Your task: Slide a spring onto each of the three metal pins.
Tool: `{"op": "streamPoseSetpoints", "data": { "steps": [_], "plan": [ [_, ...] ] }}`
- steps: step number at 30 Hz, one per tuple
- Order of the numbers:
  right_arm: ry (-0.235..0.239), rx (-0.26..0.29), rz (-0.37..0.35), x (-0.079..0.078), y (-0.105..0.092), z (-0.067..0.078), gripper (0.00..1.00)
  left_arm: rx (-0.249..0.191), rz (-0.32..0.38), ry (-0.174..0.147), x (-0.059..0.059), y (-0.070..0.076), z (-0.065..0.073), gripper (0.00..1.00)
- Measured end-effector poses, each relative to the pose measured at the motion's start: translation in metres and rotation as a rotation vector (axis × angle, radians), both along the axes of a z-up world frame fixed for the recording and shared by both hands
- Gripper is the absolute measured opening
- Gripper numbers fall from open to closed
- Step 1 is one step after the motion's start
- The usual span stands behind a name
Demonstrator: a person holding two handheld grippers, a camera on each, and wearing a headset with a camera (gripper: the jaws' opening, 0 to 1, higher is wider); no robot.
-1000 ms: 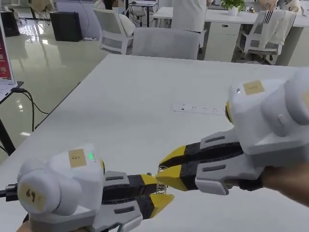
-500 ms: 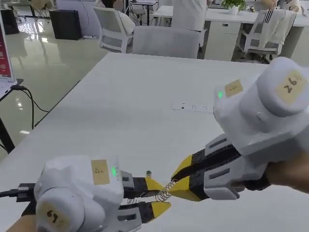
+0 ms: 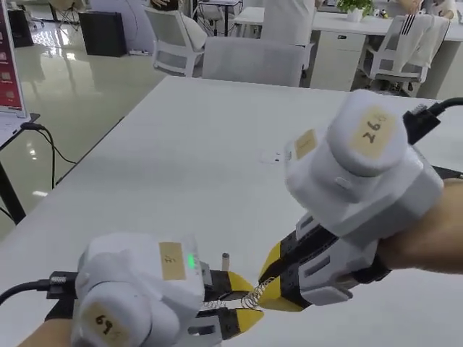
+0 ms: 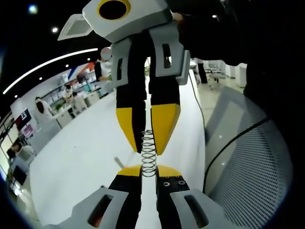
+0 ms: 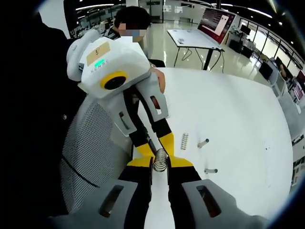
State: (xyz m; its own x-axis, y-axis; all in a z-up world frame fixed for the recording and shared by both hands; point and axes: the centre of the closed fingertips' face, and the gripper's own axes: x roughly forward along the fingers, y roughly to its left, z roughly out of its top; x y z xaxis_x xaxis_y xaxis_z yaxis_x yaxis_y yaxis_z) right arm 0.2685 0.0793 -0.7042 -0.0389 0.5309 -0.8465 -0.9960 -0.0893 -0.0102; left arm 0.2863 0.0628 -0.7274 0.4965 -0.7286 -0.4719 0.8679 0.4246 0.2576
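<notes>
Steel spring (image 4: pixel 148 151) still links left gripper (image 4: pixel 149 171) and right gripper (image 5: pixel 159 165) (steeper).

The white tabletop (image 3: pixel 181 166) stretches away ahead of the left claw (image 3: pixel 242 302) and the right claw (image 3: pixel 262 283). Further up it, beyond the right claw, lies a white power strip (image 3: pixel 273 157), partly hidden. Past the tabletop's far edge stands a grey chair (image 3: pixel 249 61), with a white chair (image 3: pixel 170 43) to its left and a black cabinet (image 3: pixel 101 32) further left again. Well to the left of the left claw, off the tabletop, a black cable (image 3: pixel 51 155) trails over the glossy floor (image 3: pixel 79 94). In the right gripper view a grey mesh chair back (image 5: pixel 90 138) stands beyond the left claw, and a white desk (image 5: pixel 190 38) stands far off on the floor.
</notes>
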Motion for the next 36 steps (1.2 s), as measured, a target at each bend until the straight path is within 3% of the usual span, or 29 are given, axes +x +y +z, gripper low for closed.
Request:
{"op": "streamPoseSetpoints", "data": {
  "steps": [2, 4, 11, 16, 19, 23, 29, 36],
  "plan": [
    [0.004, -0.008, 0.004, 0.001, 0.000, -0.001, 0.09, -0.022, 0.007, 0.015, 0.001, -0.001, 0.001, 0.02],
    [0.002, -0.017, 0.013, 0.002, 0.000, -0.003, 0.09, -0.111, 0.030, 0.070, 0.001, -0.004, 0.007, 0.02],
    [0.011, -0.035, 0.009, 0.005, 0.000, -0.006, 0.09, -0.164, 0.049, 0.130, 0.003, -0.002, 0.007, 0.02],
    [0.031, -0.050, 0.001, 0.006, 0.001, -0.007, 0.08, -0.189, 0.041, 0.129, 0.003, -0.002, 0.007, 0.06],
    [0.021, -0.054, -0.005, 0.011, 0.001, -0.004, 0.08, -0.210, 0.043, 0.132, 0.004, 0.000, 0.006, 0.12],
    [0.009, -0.054, -0.014, 0.018, 0.000, 0.000, 0.08, -0.204, 0.061, 0.132, 0.006, 0.008, 0.002, 0.17],
    [-0.009, -0.067, -0.050, 0.035, -0.009, -0.001, 0.08, -0.219, 0.120, 0.137, 0.009, 0.030, -0.002, 0.27],
    [-0.026, -0.073, -0.104, 0.057, -0.019, 0.000, 0.08, -0.298, 0.211, 0.150, 0.009, 0.055, 0.000, 0.36]
  ]
}}
